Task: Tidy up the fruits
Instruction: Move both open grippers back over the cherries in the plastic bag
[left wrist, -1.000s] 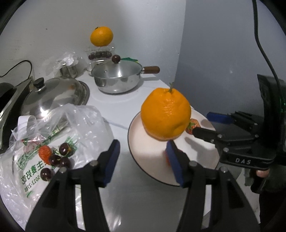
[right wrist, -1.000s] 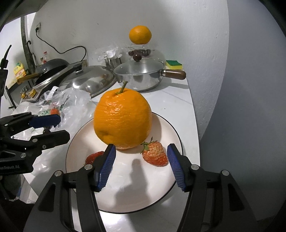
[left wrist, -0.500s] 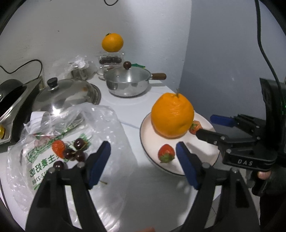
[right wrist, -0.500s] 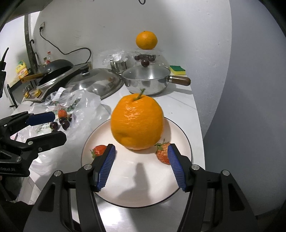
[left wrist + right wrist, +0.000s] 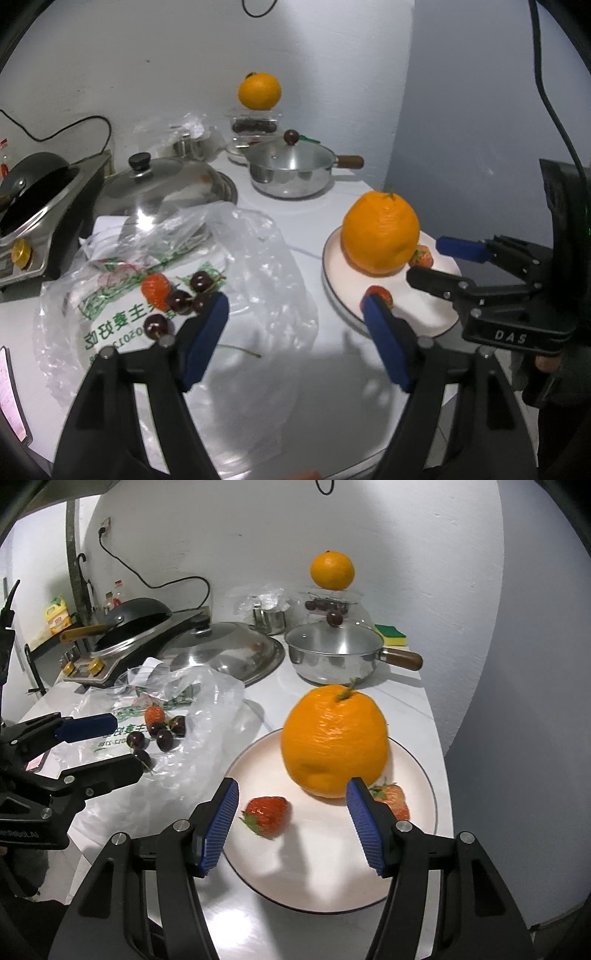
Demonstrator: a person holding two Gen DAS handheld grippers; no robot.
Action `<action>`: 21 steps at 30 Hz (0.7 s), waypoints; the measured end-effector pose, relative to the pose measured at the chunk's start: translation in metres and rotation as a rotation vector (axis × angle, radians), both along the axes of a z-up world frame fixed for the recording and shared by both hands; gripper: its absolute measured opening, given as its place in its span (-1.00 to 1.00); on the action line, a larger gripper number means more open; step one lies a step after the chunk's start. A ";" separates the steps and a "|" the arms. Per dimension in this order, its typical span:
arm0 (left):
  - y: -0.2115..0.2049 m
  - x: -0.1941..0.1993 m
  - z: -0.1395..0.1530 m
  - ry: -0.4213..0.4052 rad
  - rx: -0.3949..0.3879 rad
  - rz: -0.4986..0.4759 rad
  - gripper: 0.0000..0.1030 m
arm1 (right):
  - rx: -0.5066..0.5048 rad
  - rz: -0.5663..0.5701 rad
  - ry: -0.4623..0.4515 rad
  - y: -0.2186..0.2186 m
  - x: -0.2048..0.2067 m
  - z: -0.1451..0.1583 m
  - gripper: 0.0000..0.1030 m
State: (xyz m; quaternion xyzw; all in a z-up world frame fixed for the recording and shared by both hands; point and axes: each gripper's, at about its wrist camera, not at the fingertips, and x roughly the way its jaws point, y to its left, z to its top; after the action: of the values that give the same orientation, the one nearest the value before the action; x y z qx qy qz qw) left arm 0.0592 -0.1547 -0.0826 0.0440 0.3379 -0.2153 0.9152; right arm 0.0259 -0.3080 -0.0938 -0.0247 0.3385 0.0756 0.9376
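Over the near rim of the plate (image 5: 424,786), the right gripper (image 5: 291,825) points forward and slightly down with its blue-padded jaws spread wide and nothing between them. Just ahead of its left pad, at about 11 o'clock from the gripper, a strawberry (image 5: 266,814) lies on the plate. A large orange (image 5: 334,740) sits at 12 o'clock on the plate's far half, stem up, and a second strawberry (image 5: 391,801) rests against its base at 1 o'clock, partly hidden by the right pad.

At 9 o'clock from the plate, the left gripper (image 5: 295,334) hangs above the white counter (image 5: 295,387) between the plate and a clear plastic bag (image 5: 258,258), jaws likewise wide apart and empty. Its right pad overlaps the plate's near-left edge in its own view; its left pad reaches over the bag. On the bag, at 10 o'clock from this gripper, lie a third strawberry (image 5: 155,290) and several dark cherries (image 5: 179,301), bunched close together.

Farther back at 12 o'clock stand a lidded steel saucepan (image 5: 291,173) with a wooden handle and, left of it, a large domed steel lid (image 5: 162,184). Behind the saucepan, another orange (image 5: 259,91) sits atop a clear box of cherries (image 5: 255,127). A stove (image 5: 122,657) with a black pan is at 10 o'clock.
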 end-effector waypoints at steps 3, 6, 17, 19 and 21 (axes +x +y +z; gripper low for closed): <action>0.011 -0.002 0.002 -0.006 -0.010 0.020 0.49 | -0.005 0.013 0.003 0.007 0.002 0.000 0.24; 0.023 -0.002 0.002 -0.007 -0.017 0.043 0.49 | -0.015 0.029 0.005 0.019 0.006 0.001 0.24; 0.074 -0.002 -0.006 0.004 -0.033 0.118 0.49 | -0.042 0.085 0.013 0.068 0.021 0.001 0.24; 0.082 -0.003 -0.007 0.003 -0.034 0.131 0.49 | -0.046 0.094 0.015 0.075 0.023 0.001 0.24; 0.091 -0.004 -0.008 0.003 -0.038 0.143 0.49 | -0.052 0.105 0.018 0.084 0.026 0.000 0.24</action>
State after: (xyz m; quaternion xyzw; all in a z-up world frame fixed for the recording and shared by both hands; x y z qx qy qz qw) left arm 0.0555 -0.0641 -0.0903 0.0022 0.3373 -0.1556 0.9285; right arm 0.0515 -0.2243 -0.0938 -0.0659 0.3473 0.1159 0.9282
